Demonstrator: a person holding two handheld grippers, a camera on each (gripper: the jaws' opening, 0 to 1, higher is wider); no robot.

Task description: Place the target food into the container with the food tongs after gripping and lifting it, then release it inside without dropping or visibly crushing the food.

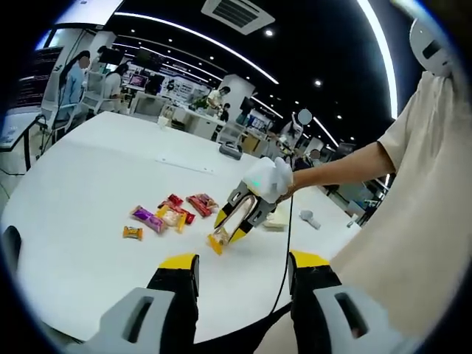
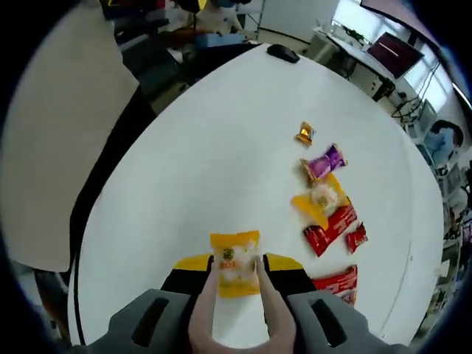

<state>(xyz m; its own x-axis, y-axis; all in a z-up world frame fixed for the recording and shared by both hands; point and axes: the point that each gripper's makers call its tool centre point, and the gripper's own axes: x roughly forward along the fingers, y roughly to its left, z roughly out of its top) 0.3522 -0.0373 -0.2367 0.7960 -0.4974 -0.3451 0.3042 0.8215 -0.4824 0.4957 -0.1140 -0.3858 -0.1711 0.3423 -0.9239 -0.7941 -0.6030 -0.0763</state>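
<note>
Left gripper view: nearest the lens, the left gripper (image 1: 241, 269) rises from the bottom edge with its yellow-tipped jaws standing well apart and nothing between them — open and idle above the white desk (image 1: 88, 192). Further out, the right gripper (image 1: 234, 225) reaches in from the right with a yellow snack packet (image 1: 217, 241) caught at its tips, low over the desk; whether the packet has left the surface is hard to judge from here. To its left lies a loose group of wrapped snacks (image 1: 168, 214), apart from the held one. Small items beside the arm are too blurred to name.

Right gripper view: closest in, the right gripper (image 2: 236, 274) carries pale tong arms that close on the lower part of the yellow snack packet (image 2: 234, 262); the wrapper looks uncrushed. The other wrapped snacks (image 2: 328, 203) lie in a line to the right, well apart.

By my reading the grip is made — the lift is at most just beginning, and carrying to a container and letting go inside remain. I cannot make out a container, so the destination is unclear. The tong tips are hidden behind the packet.
</note>
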